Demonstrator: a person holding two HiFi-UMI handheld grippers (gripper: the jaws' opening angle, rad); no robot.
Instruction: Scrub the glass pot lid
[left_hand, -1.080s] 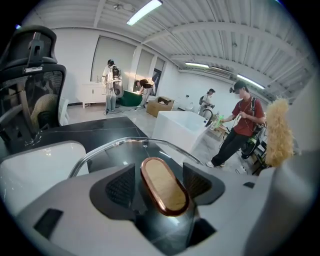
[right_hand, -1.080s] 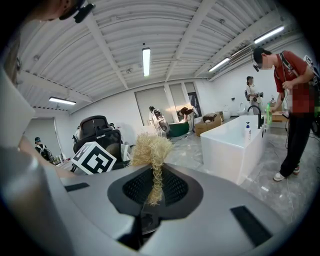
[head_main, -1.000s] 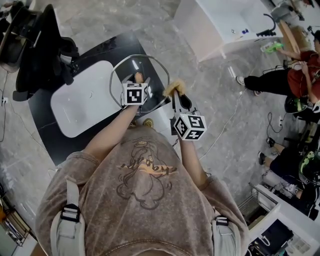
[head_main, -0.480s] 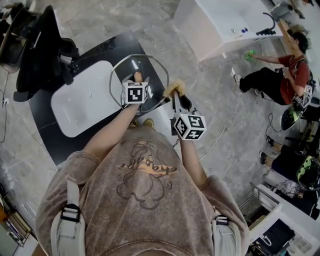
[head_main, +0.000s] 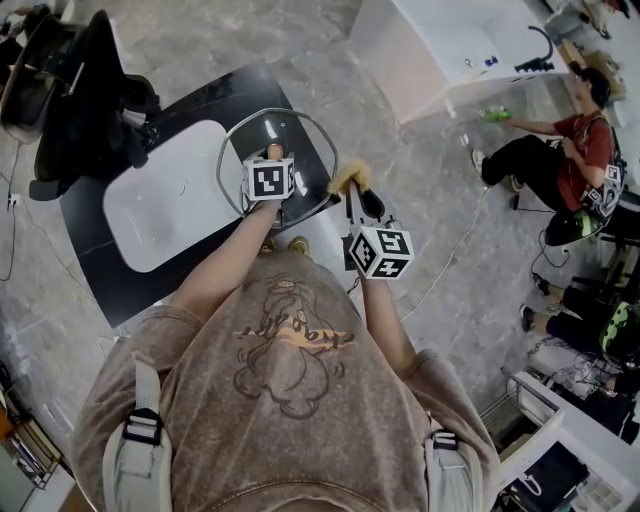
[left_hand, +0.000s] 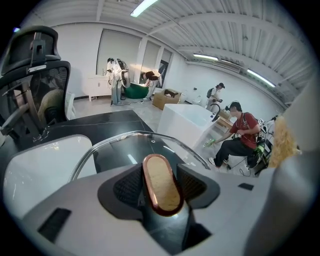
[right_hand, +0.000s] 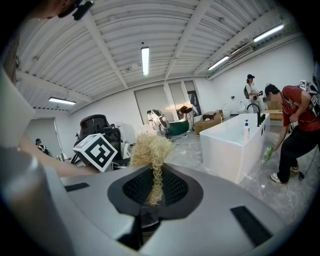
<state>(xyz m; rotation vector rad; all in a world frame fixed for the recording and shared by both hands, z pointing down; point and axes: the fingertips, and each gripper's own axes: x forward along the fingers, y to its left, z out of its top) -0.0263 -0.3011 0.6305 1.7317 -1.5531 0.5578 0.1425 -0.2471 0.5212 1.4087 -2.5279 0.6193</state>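
in the head view a marker cube covered the jaws of the left gripper (left_hand: 161, 194). its own view showed that they had just been closing, pads now against both sides of the oval, copper-rimmed knob (left_hand: 160, 172) of the glass pot lid (head_main: 292, 128). the lid's near rim was cut off behind the gripper body, and whether the lid sat on the black table (head_main: 95, 260) or hung clear of it could not be told. the right gripper (right_hand: 156, 189) was clamped on the thin stem of a straw-coloured scrubber (right_hand: 149, 149), whose lower end vanished between the jaws. its tuft was near the lid's rim. the table carried a white rounded panel (head_main: 165, 205), with an office chair (head_main: 90, 100) beside it. beyond lay a marbled grey floor (head_main: 420, 170), a white counter (head_main: 440, 45) and a crouching person in red (head_main: 575, 150), under a ribbed ceiling (right_hand: 115, 45).
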